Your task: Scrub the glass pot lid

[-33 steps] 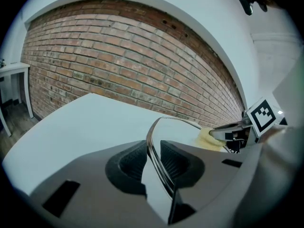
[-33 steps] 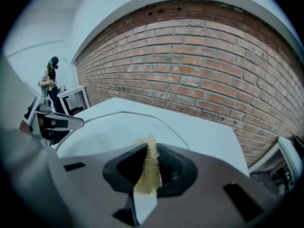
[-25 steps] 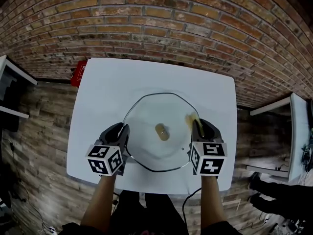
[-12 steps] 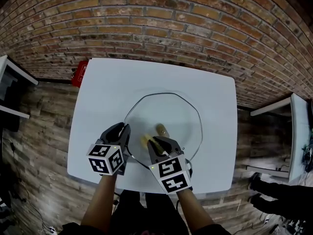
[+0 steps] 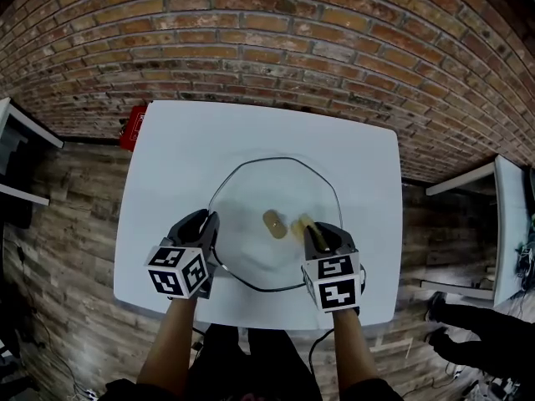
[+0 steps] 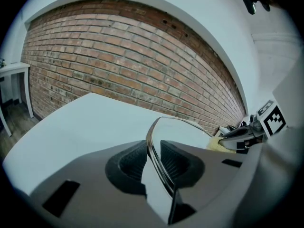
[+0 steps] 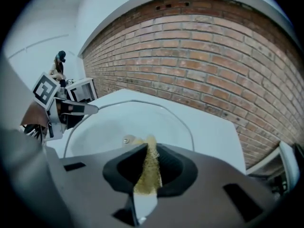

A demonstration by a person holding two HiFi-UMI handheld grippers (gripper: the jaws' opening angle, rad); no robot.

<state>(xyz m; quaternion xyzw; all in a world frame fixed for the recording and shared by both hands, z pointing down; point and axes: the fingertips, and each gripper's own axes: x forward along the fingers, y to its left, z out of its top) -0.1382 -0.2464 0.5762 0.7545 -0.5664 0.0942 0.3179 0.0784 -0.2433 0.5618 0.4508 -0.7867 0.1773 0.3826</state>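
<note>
Sponge [image 5: 302, 223] in right tool [image 5: 318, 234] — seemingly on lid [image 5: 267, 186].

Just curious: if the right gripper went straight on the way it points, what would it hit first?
Most likely the glass lid, just beside its knob, with the yellow sponge in the right gripper leading; depth is unclear.

The table [image 5: 192, 149] is seen white, the sponge [image 5: 303, 226] yellow, the lid [image 5: 251, 195] dark-rimmed, the wall [image 5: 267, 40] red-brown brick, the marker cubes [image 5: 180, 271] black-and-white.

Red brick wall [image 5: 276, 32] behind white tabletop [image 5: 188, 144]; wooden plank floor [image 5: 71, 224] below, white side tables [image 5: 508, 224] at both edges.
</note>
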